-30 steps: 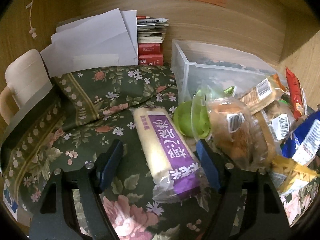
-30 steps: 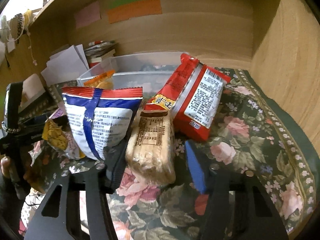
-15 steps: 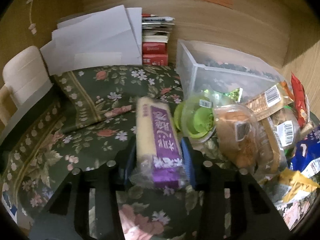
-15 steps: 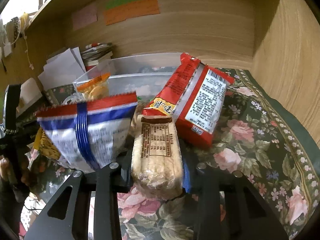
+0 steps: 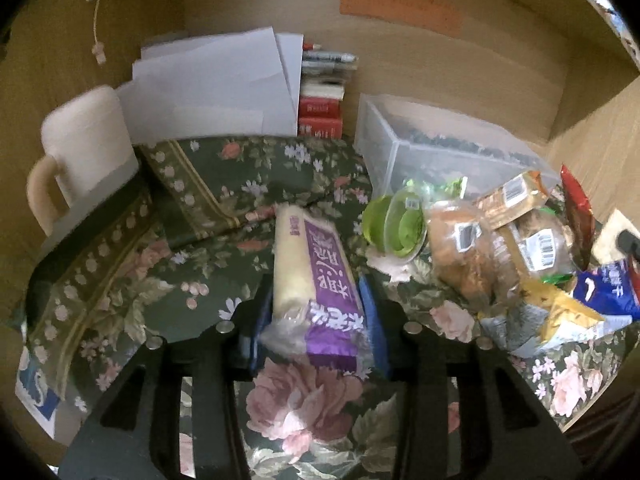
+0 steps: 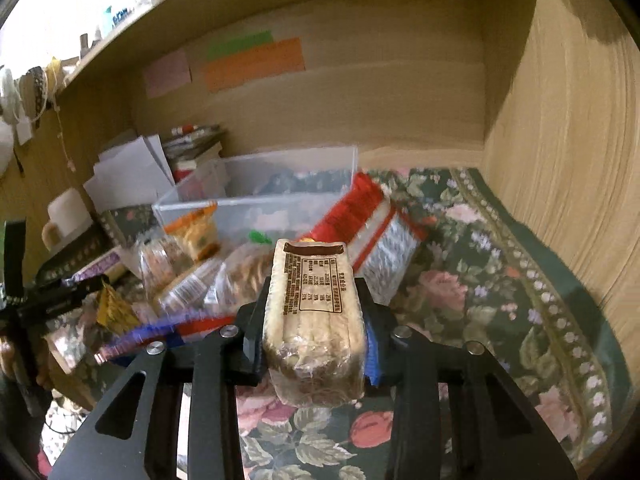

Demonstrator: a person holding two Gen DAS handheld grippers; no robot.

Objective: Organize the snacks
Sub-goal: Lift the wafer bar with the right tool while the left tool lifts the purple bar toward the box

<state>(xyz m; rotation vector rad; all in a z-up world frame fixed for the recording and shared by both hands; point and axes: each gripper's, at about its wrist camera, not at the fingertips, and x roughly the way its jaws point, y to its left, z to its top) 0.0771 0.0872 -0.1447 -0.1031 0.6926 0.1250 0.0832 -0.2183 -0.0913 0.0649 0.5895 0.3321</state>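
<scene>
My left gripper (image 5: 314, 320) is shut on a long cream snack pack with a purple label (image 5: 312, 276), held just above the floral cloth (image 5: 120, 272). My right gripper (image 6: 314, 328) is shut on a cream cracker pack with a brown printed label (image 6: 314, 304) and holds it raised above the cloth. A clear plastic bin (image 5: 436, 152) stands at the back; it also shows in the right wrist view (image 6: 272, 196). A heap of snacks lies in front of it: a green cup (image 5: 394, 226), bread packs (image 5: 460, 256), a red bag (image 6: 376, 232), a blue bag (image 5: 608, 292).
A cream mug (image 5: 80, 148), white papers (image 5: 216, 88) and stacked books (image 5: 322, 108) stand at the back left. Wooden walls (image 6: 568, 160) close the back and right side. The left gripper's frame (image 6: 48, 300) shows at the left of the right wrist view.
Both grippers closed from open onto their packs. The right gripper then lifted the cracker pack up and away from the heap; the blue bag fell flat. The left pack rose slightly.
</scene>
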